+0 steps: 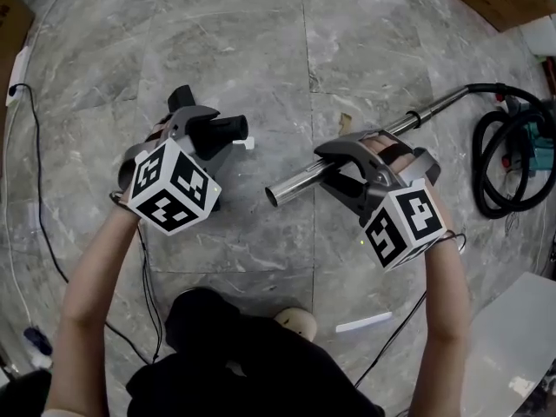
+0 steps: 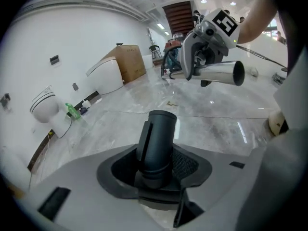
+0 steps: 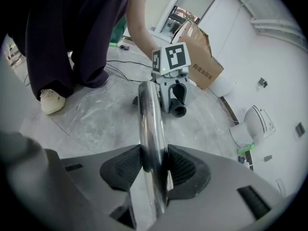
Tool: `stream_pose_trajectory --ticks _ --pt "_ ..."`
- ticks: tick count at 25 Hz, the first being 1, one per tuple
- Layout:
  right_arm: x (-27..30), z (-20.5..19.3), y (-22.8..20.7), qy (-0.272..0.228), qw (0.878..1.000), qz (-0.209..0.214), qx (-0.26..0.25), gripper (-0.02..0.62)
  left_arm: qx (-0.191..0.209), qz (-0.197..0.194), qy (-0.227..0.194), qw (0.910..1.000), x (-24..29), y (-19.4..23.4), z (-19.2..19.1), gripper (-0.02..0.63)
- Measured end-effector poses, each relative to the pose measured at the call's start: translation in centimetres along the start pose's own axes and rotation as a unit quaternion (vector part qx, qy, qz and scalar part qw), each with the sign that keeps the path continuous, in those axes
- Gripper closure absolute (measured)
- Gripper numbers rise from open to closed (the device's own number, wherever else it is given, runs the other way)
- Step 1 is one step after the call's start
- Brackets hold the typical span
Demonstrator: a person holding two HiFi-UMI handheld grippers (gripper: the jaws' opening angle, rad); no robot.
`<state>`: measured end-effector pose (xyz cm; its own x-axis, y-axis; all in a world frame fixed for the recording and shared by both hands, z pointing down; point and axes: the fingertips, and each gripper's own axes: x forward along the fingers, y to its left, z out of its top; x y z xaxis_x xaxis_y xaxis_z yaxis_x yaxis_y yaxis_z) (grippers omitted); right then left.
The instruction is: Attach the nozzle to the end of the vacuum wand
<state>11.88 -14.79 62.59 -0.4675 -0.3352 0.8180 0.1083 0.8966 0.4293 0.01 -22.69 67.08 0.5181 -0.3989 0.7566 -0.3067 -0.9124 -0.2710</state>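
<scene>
Left claw is clamped on the black nozzle, right claw on the steel wand — its open end sits ahead of the left claw (off-axis). Pushing together crooked could jam the nozzle or twist it in the grip.

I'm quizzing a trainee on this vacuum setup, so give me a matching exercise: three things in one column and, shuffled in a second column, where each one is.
Things:
1. nozzle
2. vacuum wand
3. hose

Places:
A. gripped in the right gripper
B. coiled on the floor
C. gripped in the left gripper

Pairs: 1-C, 2-A, 3-B
</scene>
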Motion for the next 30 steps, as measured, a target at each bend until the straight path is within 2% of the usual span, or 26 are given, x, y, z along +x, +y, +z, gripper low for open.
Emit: stream_pose_trajectory --ticks 5,10,15,21,25,28,30 --pt "0.0 1.3 -2.4 -0.007 0.999 -0.047 0.015 0.436 -0.028 0.009 -0.011 0.9995 -3.4 -1.4 -0.7 0.408" --pt "0.3 3.4 -4.3 -0.011 0.996 -0.085 0.016 0.436 -0.033 0.004 -0.003 0.9994 -4.5 -3.8 -1.0 0.408" --pt "1.5 3.7 -4.3 0.011 0.996 -0.093 0.002 0.436 -0.052 0.000 -0.007 0.9986 -4.7 -4.7 -0.5 0.408" --pt "3.3 2.9 -3.6 0.057 0.994 -0.088 -0.025 0.437 -0.045 0.003 0.004 0.9990 -4.3 -4.7 -0.2 0.408" --pt "4.8 1.2 -3.5 0.102 0.990 -0.087 -0.042 0.439 -0.024 0.010 0.030 0.9992 -3.7 -4.7 -0.5 0.408" --pt "6.3 -0.1 -2.9 0.145 0.984 -0.081 -0.060 0.443 0.004 0.021 0.073 0.9971 -2.8 -5.1 -1.3 0.408" --pt "7.2 -0.8 -2.6 0.171 0.980 -0.084 -0.063 0.443 0.005 0.023 0.099 0.9948 -2.2 -5.3 -1.9 0.408"
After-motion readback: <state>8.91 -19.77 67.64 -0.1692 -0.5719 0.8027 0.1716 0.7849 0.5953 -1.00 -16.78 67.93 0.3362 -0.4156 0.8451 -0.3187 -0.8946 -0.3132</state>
